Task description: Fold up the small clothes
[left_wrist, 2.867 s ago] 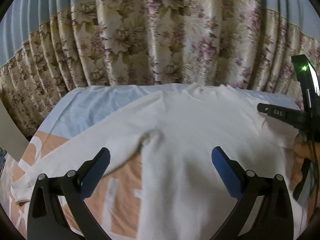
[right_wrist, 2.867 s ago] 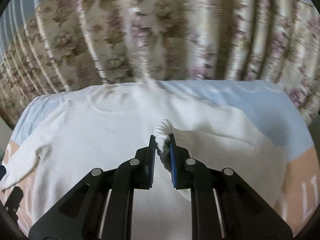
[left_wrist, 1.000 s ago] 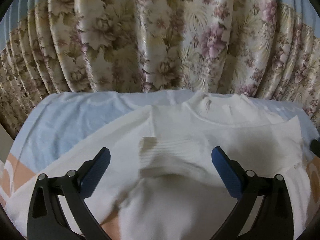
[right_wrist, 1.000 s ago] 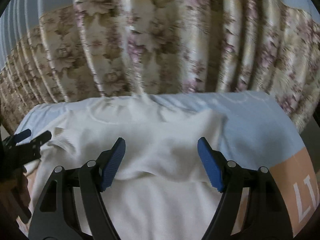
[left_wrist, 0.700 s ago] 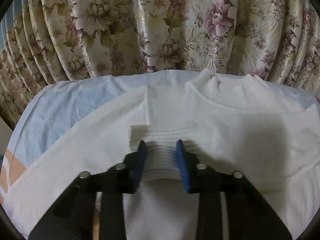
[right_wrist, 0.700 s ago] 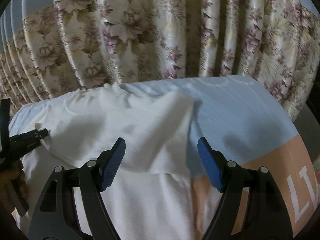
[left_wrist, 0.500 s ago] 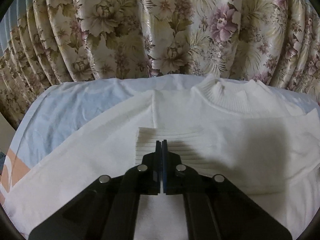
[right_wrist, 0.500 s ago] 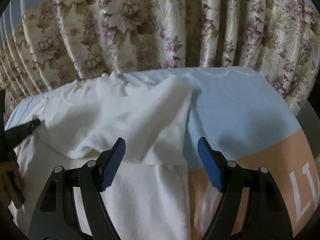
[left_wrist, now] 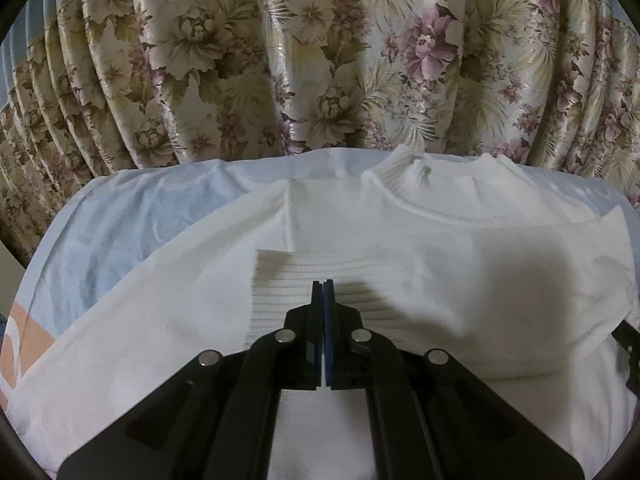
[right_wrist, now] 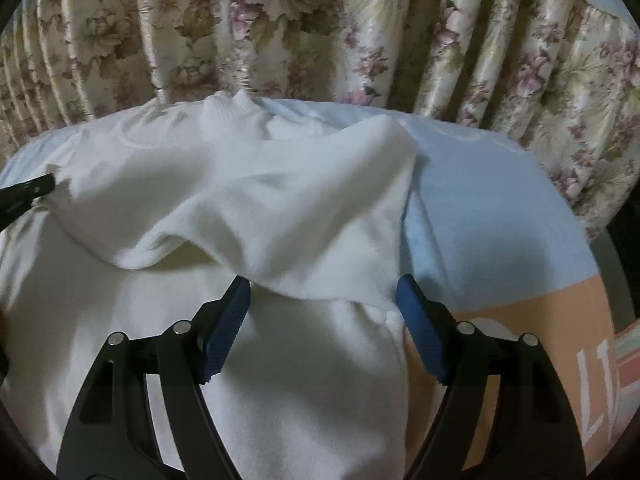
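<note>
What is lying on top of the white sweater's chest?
The sweater's own right sleeve is folded across it, its ribbed cuff at the shut left gripper. The chest beneath the sleeve is covered.

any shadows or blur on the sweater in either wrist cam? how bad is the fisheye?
Left wrist: sharp; a big soft shadow falls on the sweater right of the shut left gripper, whose own shadow covers the cuff. Right wrist: dimmer and softer, the folded sleeve slightly blurred above the open right gripper. Both: strong barrel bend in the curtain, dark corners.
</note>
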A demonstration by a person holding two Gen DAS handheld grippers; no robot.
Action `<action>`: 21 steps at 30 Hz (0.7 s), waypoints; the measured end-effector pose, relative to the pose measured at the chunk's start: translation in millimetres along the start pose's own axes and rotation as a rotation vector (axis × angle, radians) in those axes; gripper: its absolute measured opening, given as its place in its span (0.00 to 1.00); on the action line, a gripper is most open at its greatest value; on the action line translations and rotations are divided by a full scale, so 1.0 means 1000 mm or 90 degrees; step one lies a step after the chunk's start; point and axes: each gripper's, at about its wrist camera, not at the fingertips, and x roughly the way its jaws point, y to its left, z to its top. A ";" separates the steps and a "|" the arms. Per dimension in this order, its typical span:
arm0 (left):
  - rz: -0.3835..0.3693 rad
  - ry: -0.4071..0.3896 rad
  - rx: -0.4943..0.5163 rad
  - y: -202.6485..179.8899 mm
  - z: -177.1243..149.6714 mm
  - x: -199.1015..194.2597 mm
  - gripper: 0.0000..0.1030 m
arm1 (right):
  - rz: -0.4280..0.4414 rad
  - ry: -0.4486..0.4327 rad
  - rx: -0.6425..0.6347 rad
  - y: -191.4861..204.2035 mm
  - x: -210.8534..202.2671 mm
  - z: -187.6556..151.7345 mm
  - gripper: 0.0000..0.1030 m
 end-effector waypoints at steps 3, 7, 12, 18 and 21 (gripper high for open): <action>-0.007 0.002 0.001 -0.004 0.001 0.002 0.00 | -0.027 -0.008 0.019 -0.004 0.006 0.004 0.68; -0.008 -0.013 -0.004 -0.004 0.002 -0.002 0.00 | -0.054 -0.021 0.048 -0.015 0.005 0.010 0.53; 0.041 -0.007 -0.014 0.007 0.001 0.000 0.00 | -0.096 -0.026 0.090 -0.036 -0.001 0.006 0.48; 0.069 0.007 0.005 0.013 -0.004 0.003 0.00 | -0.094 0.003 0.105 -0.046 -0.001 -0.002 0.57; 0.049 0.002 -0.006 0.020 -0.005 -0.002 0.00 | -0.087 0.004 0.107 -0.048 -0.006 -0.006 0.61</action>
